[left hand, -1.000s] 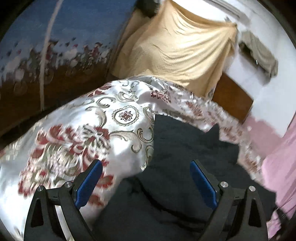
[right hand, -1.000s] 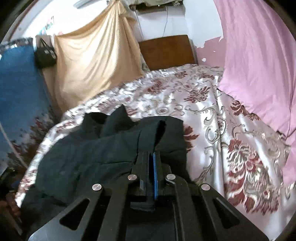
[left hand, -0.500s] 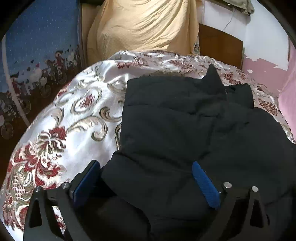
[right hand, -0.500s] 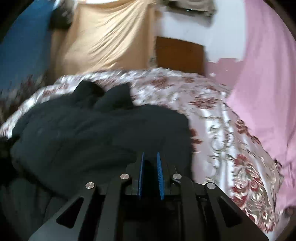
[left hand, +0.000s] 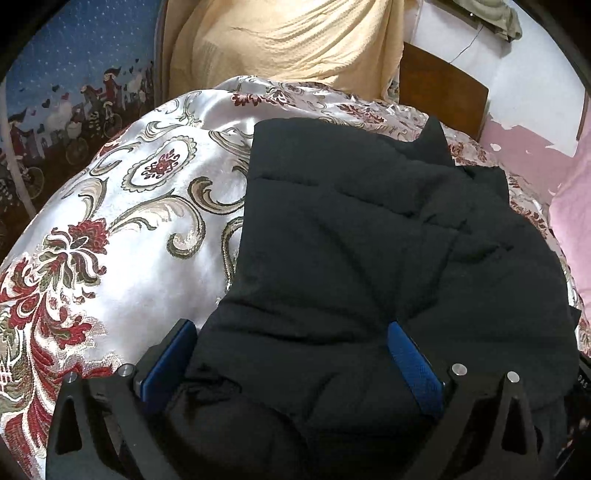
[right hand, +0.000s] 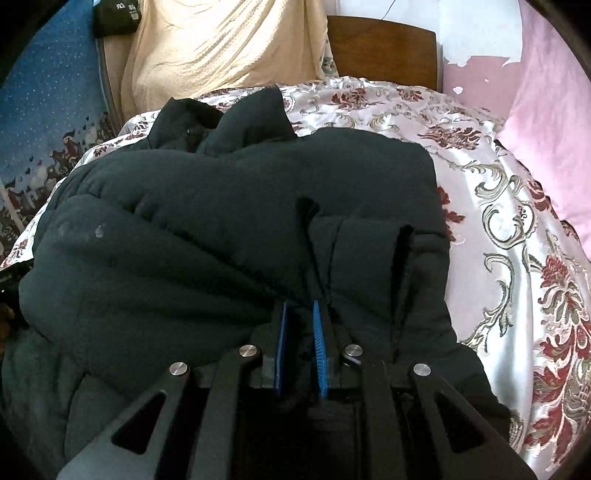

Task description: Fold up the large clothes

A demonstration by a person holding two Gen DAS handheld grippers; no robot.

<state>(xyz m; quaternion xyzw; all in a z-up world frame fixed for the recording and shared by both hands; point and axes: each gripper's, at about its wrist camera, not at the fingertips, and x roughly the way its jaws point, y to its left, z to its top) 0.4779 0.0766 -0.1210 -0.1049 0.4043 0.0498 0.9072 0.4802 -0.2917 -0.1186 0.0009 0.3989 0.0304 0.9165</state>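
Note:
A large black padded jacket (left hand: pixel 369 236) lies on a bed with a floral satin cover (left hand: pixel 122 229). It also fills the right wrist view (right hand: pixel 207 229), its collar at the far end. My left gripper (left hand: pixel 291 332) is open, its blue pads wide apart, low over the jacket's near left edge, with the fabric bulging between the fingers. My right gripper (right hand: pixel 300 314) is nearly closed, its blue pads pinching a fold of the jacket's near edge beside a folded sleeve (right hand: pixel 365 258).
A wooden headboard (right hand: pixel 380 48) stands at the far end of the bed. A beige cloth (left hand: pixel 288 37) hangs behind it, a blue patterned curtain (left hand: pixel 74 62) on the left, pink fabric (right hand: pixel 546 92) on the right. A dark bag (right hand: pixel 116 14) hangs top left.
My left gripper swung from the bare cover onto the jacket's near left edge and came lower. My right gripper moved forward with the fabric, and its pads now stand slightly apart.

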